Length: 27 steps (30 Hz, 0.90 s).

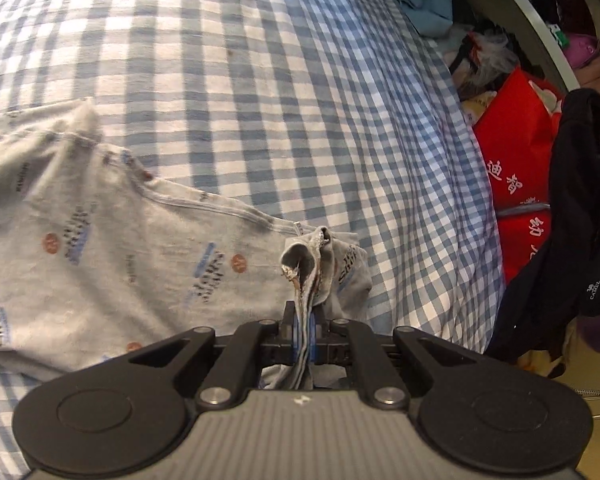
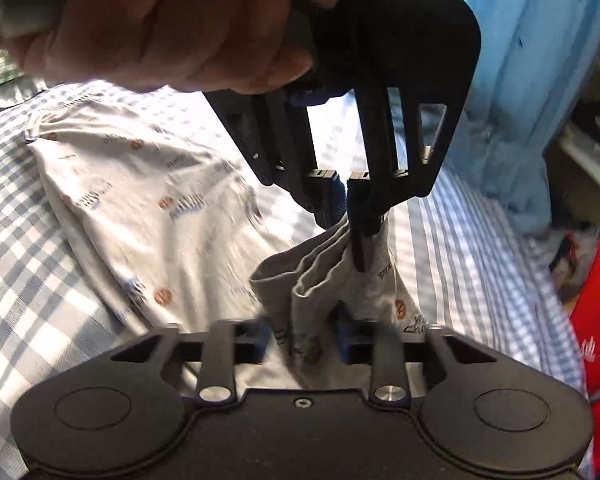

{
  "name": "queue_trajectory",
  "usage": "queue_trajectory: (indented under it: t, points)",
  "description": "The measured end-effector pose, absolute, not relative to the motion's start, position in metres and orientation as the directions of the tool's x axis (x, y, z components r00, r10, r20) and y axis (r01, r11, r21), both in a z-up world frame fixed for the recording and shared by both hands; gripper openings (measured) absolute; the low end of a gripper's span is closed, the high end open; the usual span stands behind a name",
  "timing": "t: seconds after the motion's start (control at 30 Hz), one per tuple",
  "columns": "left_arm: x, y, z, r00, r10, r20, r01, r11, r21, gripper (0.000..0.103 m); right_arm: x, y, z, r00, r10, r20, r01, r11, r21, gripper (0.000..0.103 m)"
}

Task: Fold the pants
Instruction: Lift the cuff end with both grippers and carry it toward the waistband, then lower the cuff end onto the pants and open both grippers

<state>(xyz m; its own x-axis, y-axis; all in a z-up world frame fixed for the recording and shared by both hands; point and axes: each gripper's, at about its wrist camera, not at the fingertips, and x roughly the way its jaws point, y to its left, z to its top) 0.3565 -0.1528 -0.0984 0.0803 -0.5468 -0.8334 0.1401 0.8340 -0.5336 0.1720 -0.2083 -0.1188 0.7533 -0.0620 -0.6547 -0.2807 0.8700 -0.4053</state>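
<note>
Light grey printed pants (image 1: 100,232) lie spread on a blue-and-white checked bed (image 1: 260,80). My left gripper (image 1: 305,320) is shut on a bunched edge of the pants, which sticks up between its pads. In the right wrist view the pants (image 2: 140,200) stretch to the left, and the left gripper (image 2: 346,208), held by a hand, pinches the fabric from above. My right gripper (image 2: 306,340) has its jaws spread, with a hanging fold of the pants between them; its pads do not press the cloth.
A light blue quilt (image 2: 532,80) lies at the bed's far end. Beside the bed stand a red bag with white characters (image 1: 516,168), dark hanging clothes (image 1: 572,220) and cluttered shelves.
</note>
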Motion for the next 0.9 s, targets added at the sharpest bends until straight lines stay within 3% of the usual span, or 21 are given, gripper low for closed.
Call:
queue_trajectory:
  t: [0.17, 0.53, 0.7, 0.77, 0.8, 0.87, 0.9]
  points:
    - [0.357, -0.104, -0.09, 0.11, -0.503, -0.857, 0.195, 0.857, -0.477, 0.005, 0.175, -0.174, -0.112, 0.761, 0.035, -0.648, -0.356, 0.858, -0.371, 0.013]
    - [0.376, -0.014, -0.117, 0.115, -0.414, -0.903, 0.283, 0.885, -0.369, 0.005, 0.219, -0.075, -0.136, 0.665, 0.112, -0.738, -0.491, 0.811, -0.319, 0.013]
    - [0.379, 0.0, -0.148, 0.106, -0.402, -0.91, 0.312, 0.882, -0.353, 0.005, 0.213, -0.071, -0.14, 0.627, 0.096, -0.773, -0.489, 0.821, -0.294, 0.027]
    - [0.38, 0.0, -0.158, 0.105, -0.394, -0.913, 0.32, 0.883, -0.345, 0.006, 0.205, -0.083, -0.139, 0.619, 0.079, -0.782, -0.468, 0.836, -0.286, 0.048]
    - [0.38, 0.0, -0.161, 0.106, -0.39, -0.915, 0.325, 0.883, -0.339, 0.007, 0.201, -0.091, -0.139, 0.613, 0.072, -0.787, -0.456, 0.845, -0.279, 0.052]
    - [0.379, -0.001, -0.166, 0.118, -0.363, -0.924, 0.326, 0.893, -0.31, 0.013, 0.193, -0.11, -0.138, 0.596, 0.059, -0.801, -0.429, 0.866, -0.256, 0.061]
    - [0.378, -0.002, -0.167, 0.133, -0.342, -0.93, 0.32, 0.903, -0.286, 0.023, 0.188, -0.119, -0.138, 0.59, 0.044, -0.806, -0.411, 0.876, -0.253, 0.063]
